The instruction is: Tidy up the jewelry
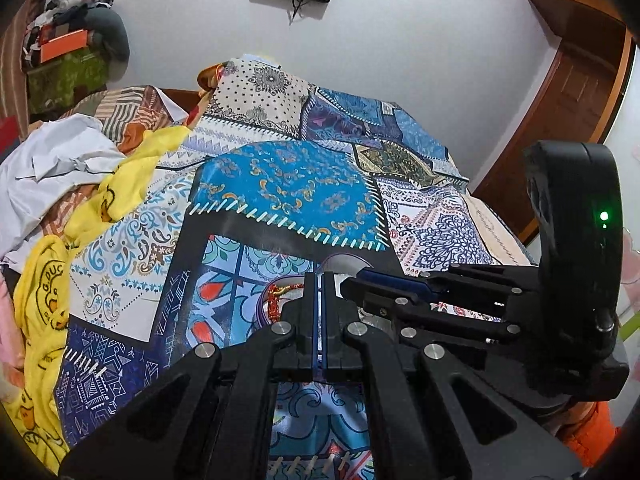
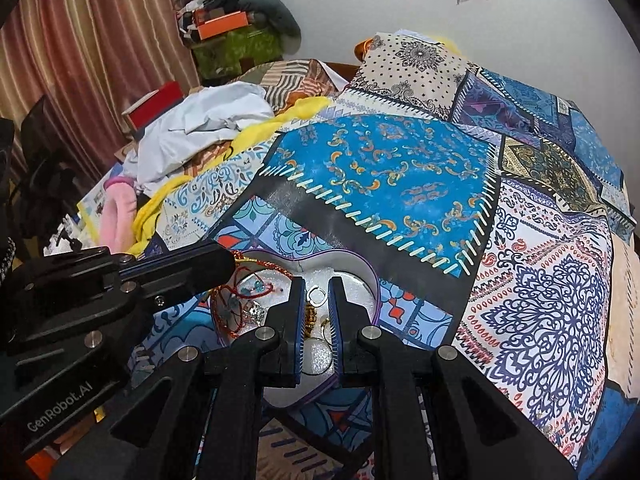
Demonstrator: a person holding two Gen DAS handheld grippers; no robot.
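Observation:
A heart-shaped tin (image 2: 362, 270) with a purple rim lies on the patchwork bedspread. It holds red thread jewelry (image 2: 236, 300), gold beads (image 2: 311, 314), a small silver ring (image 2: 318, 295) and other pieces. My right gripper (image 2: 316, 286) hovers over the tin, jaws a little apart, nothing between them. My left gripper (image 1: 321, 276) is shut, with nothing seen in it, at the tin's rim (image 1: 340, 258) by a red beaded strand (image 1: 274, 298). The left gripper also shows in the right wrist view (image 2: 230, 258), and the right gripper in the left wrist view (image 1: 348, 282).
The patchwork bedspread (image 2: 400, 168) covers the bed. White and yellow clothes (image 2: 200, 124) are heaped at the left, pillows (image 2: 412, 64) at the far end. A curtain (image 2: 88, 40) hangs at left. A wooden door (image 1: 576, 80) stands at right.

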